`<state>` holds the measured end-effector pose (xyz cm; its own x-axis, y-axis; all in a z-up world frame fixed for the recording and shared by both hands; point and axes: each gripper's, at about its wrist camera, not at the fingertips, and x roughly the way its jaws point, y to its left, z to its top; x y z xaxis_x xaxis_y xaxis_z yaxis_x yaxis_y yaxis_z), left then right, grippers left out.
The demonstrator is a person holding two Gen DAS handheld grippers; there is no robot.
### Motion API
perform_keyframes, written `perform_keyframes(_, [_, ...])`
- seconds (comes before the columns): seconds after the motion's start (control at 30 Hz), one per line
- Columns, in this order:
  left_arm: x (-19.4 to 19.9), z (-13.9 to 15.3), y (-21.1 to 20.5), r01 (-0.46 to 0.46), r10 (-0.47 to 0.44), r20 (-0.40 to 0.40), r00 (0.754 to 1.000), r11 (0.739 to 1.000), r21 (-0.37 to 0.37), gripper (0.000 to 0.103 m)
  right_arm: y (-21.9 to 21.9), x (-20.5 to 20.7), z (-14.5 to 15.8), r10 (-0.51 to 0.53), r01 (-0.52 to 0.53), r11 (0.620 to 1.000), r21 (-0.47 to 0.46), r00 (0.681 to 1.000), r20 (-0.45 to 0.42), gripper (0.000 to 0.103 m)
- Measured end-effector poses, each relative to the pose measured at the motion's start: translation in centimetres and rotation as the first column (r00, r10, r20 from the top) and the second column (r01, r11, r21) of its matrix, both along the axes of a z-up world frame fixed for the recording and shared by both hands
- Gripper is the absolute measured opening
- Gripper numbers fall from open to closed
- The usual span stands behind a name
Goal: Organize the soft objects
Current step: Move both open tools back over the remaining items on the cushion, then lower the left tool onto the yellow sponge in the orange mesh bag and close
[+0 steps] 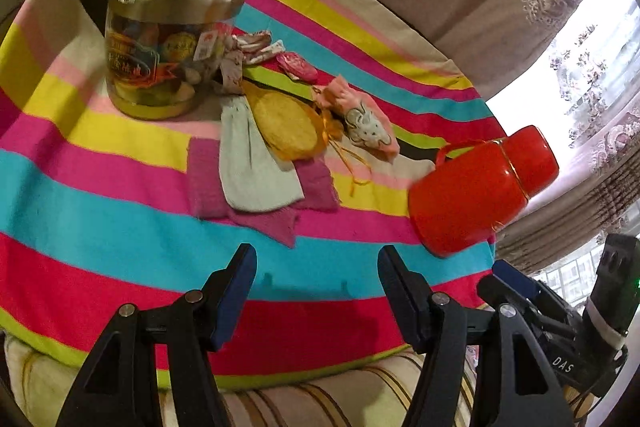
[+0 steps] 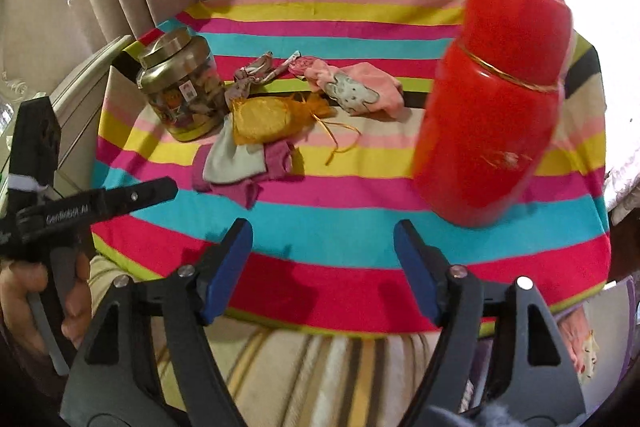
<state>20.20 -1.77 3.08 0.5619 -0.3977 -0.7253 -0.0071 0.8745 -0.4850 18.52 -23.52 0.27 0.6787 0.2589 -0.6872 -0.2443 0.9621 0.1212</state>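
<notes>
Presently a striped cloth [image 2: 352, 227] covers the bench. At right stands a red flask [image 2: 492, 115]; far left, a gold-lidded jar [image 1: 172, 27]. Between them lie the soft items: a magenta cloth [image 1: 204, 183] under a pale sock [image 1: 252, 163], a yellow pouch [image 1: 288, 127], a pink sock [image 1: 360, 119]. Left gripper [image 1: 316, 279] and right gripper [image 2: 323, 259] hover near, jaws apart, empty.

Rainbow-striped cloth [image 1: 120, 187], red flask [image 1: 480, 187], orange pouch [image 1: 288, 125], magenta towel [image 1: 208, 183]

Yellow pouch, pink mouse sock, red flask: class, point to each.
yellow pouch [image 1: 286, 125], left wrist view, middle of its body
pink mouse sock [image 2: 354, 91], right wrist view, mouse print
red flask [image 2: 492, 123], right wrist view, body
</notes>
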Motion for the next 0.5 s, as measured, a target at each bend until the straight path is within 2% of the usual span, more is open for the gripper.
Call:
perform_keyframes(0.1, [1.1, 0.3, 0.1, 0.008, -0.009, 0.027, 1.0, 0.999, 0.048, 0.064, 1.1, 1.2, 0.0, 0.004, -0.004, 1.0, -0.012, 1.0, 0.009, 0.078])
perform_keyframes(0.23, [3.6, 1.0, -0.6, 0.038, -0.054, 0.086, 0.995, 0.984, 0.175, 0.064, 2.4, 2.5, -0.1, 0.004, -0.001, 0.998, -0.069, 0.999, 0.04, 0.079])
perform_keyframes(0.27, [4.3, 1.0, -0.8, 0.047, -0.067, 0.094, 0.993, 0.978, 0.205, 0.067, 2.8, 2.7, -0.1, 0.005, 0.0, 0.996, -0.088, 0.999, 0.051, 0.079])
perform_keyframes(0.33, [5.6, 1.1, -1.2, 0.064, -0.095, 0.108, 0.99, 0.965, 0.254, 0.083, 3.4, 3.1, -0.2, 0.012, -0.003, 0.993, -0.116, 0.997, 0.071, 0.079])
perform_keyframes(0.5, [9.5, -0.2, -3.3, 0.172, -0.208, 0.067, 0.976, 0.92, 0.352, 0.084, 4.5, 4.0, -0.8, 0.038, -0.019, 0.984, -0.179, 0.994, 0.1, 0.08])
